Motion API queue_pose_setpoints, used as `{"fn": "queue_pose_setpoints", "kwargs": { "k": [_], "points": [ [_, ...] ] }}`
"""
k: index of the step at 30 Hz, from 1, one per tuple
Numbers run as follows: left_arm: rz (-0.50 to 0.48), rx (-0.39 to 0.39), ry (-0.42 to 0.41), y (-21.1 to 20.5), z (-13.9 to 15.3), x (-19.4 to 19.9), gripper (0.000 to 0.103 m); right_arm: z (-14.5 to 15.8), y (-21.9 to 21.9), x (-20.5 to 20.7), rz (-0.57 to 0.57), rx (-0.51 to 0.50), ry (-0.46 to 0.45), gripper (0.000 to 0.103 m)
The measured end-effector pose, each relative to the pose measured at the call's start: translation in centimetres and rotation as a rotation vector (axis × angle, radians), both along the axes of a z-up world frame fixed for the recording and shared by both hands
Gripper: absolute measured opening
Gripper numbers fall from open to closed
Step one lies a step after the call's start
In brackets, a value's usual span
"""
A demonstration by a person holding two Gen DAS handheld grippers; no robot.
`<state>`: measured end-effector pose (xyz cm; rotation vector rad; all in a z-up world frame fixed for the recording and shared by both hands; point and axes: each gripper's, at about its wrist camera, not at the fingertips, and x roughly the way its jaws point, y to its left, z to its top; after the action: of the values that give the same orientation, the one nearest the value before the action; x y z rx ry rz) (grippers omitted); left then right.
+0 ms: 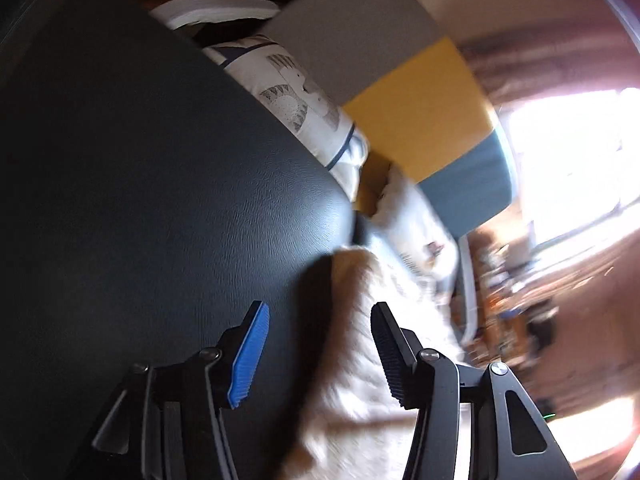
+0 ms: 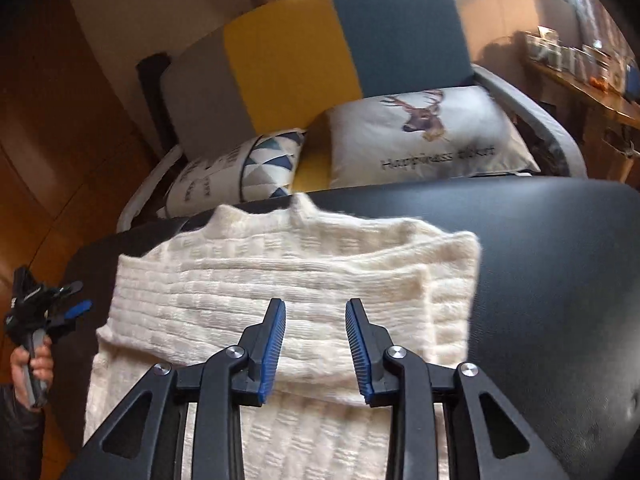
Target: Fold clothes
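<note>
A cream knitted sweater (image 2: 288,280) lies partly folded on a black leather surface (image 2: 560,280), its collar toward the far edge. My right gripper (image 2: 316,344) hovers open just over the sweater's folded middle, nothing between its fingers. In the left wrist view the picture is tilted and blurred: my left gripper (image 1: 320,352) stands open, with the sweater's edge (image 1: 360,360) lying under the gap and the right finger. The right wrist view also shows the left gripper (image 2: 48,312) far left, held by a hand (image 2: 32,360) off the sweater's left side.
Beyond the black surface stands a chair with a grey, yellow and blue back (image 2: 312,52). Two cushions lean on it: a deer print (image 2: 424,136) and a triangle print (image 2: 256,168). A wooden shelf with small items (image 2: 580,68) is at the right. A bright window (image 1: 580,160) glares.
</note>
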<state>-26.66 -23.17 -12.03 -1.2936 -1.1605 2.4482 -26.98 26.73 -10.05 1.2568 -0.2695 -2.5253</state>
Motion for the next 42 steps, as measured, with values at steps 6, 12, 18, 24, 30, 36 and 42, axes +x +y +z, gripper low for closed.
{"fn": "queue_pose_setpoints", "kwargs": {
  "k": [6,12,18,24,30,36,42],
  "points": [
    [-0.132,0.088,-0.022,1.0,-2.9,-4.1,0.059,-4.4,-0.6,-2.4,-0.023,0.072,-0.138,0.031],
    [-0.154,0.232,-0.073,2.5,-5.3,-9.4,0.068,-5.6,1.5,-1.2,-0.044,-0.036,-0.094,0.024],
    [-0.197,-0.070,0.087,6.2,0.4,-8.1,0.012,-5.7,2.1,-0.2,-0.076,-0.058,-0.062,0.018],
    [-0.170,-0.178,-0.010,5.7,0.6,-7.6,0.034,-5.6,3.2,0.8,-0.116,-0.125,-0.047,0.023],
    [-0.083,0.007,0.005,1.6,0.6,-2.9,0.049,-4.4,9.4,3.6,-0.287,-0.501,-0.079,0.035],
    [-0.082,0.174,0.021,2.2,-0.5,2.9,0.055,-6.5,12.4,4.8,-0.418,-0.666,-0.143,0.038],
    [-0.129,0.222,0.009,5.1,-1.5,6.9,0.055,-6.9,11.9,5.9,-0.449,-0.749,-0.142,0.039]
  ]
}}
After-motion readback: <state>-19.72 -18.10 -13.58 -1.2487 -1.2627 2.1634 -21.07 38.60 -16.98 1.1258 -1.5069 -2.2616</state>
